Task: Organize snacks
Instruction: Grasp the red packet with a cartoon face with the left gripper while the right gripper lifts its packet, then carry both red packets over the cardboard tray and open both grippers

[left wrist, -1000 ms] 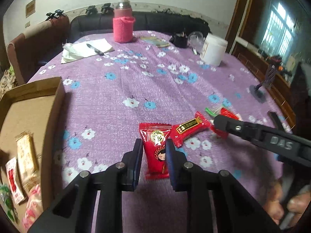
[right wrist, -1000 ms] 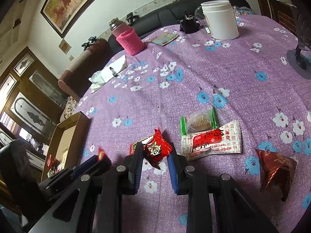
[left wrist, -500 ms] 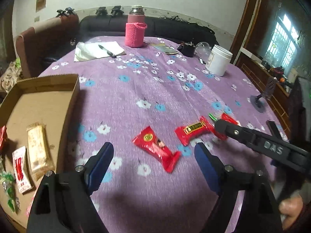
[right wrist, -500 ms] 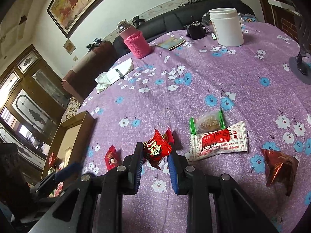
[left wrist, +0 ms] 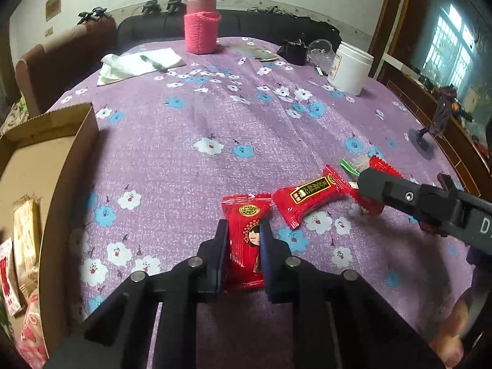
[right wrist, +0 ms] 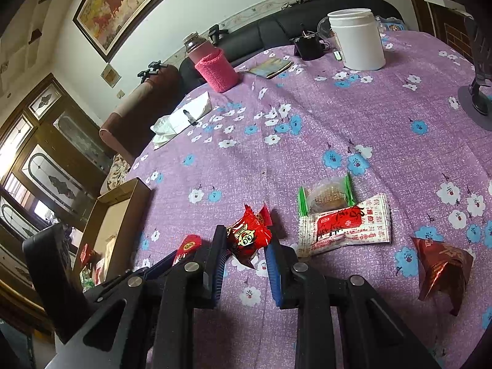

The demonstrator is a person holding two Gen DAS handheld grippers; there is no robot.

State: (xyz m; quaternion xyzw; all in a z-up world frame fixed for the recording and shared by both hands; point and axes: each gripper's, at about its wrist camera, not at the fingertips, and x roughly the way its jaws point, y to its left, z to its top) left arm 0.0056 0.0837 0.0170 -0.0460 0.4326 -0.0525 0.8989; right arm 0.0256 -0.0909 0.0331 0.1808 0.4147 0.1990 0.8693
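My left gripper [left wrist: 244,230] has its jaws closing on a flat red snack packet [left wrist: 246,212] with a cartoon face, the pads pressing its long sides on the purple cloth. Just right of it lies a red packet with a black label [left wrist: 307,198]. My right gripper [right wrist: 246,243] is shut on a crinkled red candy packet [right wrist: 250,230], held just above the cloth. Beside it lie a white-and-red packet [right wrist: 344,224], a green-ended biscuit packet [right wrist: 326,196] and a dark red foil packet [right wrist: 442,264]. The cardboard box [left wrist: 70,153] at the left holds several snacks [left wrist: 26,233].
At the far side of the table stand a pink-sleeved flask [left wrist: 201,27], a white jar [left wrist: 350,67], papers with a pen [left wrist: 138,64] and small dark items. A black stand [left wrist: 430,129] is near the right edge. A sofa lies beyond.
Half a second ago the left gripper stood wide open above the red packet lying askew on the cloth; now it has come down and shut on it. The right gripper kept still.
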